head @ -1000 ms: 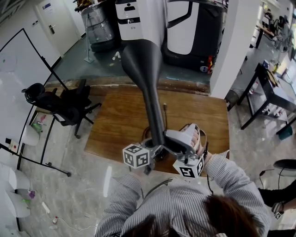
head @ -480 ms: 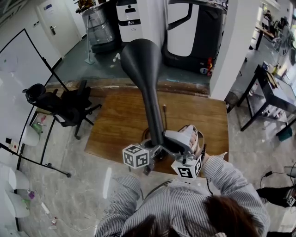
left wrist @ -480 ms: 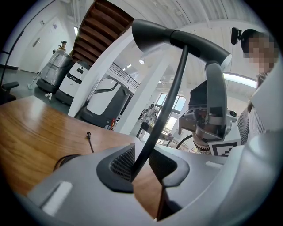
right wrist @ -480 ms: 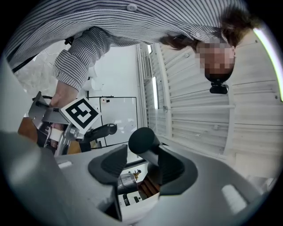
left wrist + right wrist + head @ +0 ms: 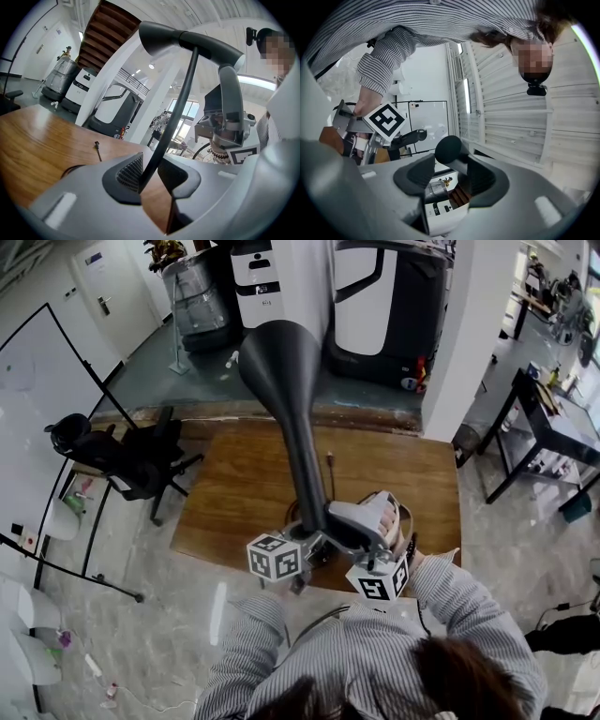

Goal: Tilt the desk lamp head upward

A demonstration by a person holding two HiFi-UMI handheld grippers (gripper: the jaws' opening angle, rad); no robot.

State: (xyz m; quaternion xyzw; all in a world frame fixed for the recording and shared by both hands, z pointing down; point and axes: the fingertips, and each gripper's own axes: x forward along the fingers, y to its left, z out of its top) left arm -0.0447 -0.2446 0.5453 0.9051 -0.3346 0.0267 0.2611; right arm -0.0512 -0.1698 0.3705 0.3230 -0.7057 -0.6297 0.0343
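Where grey floor point(image 5: 178, 615) ends, wooden table point(image 5: 234, 493) bears lamp point(image 5: 281, 362).

Matt lamp head point(image 5: 281, 357), glossy wooden table point(image 5: 234, 493)

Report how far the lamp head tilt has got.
Done: both grippers are in place. The left gripper has the lamp's thin stem between its jaws, with one pad clear of it. The right gripper looks closed on the rear end of the lamp head. In hand: that grip on the head. Left: in the left gripper view the head sits roughly level, so the upward tilt looks unfinished.
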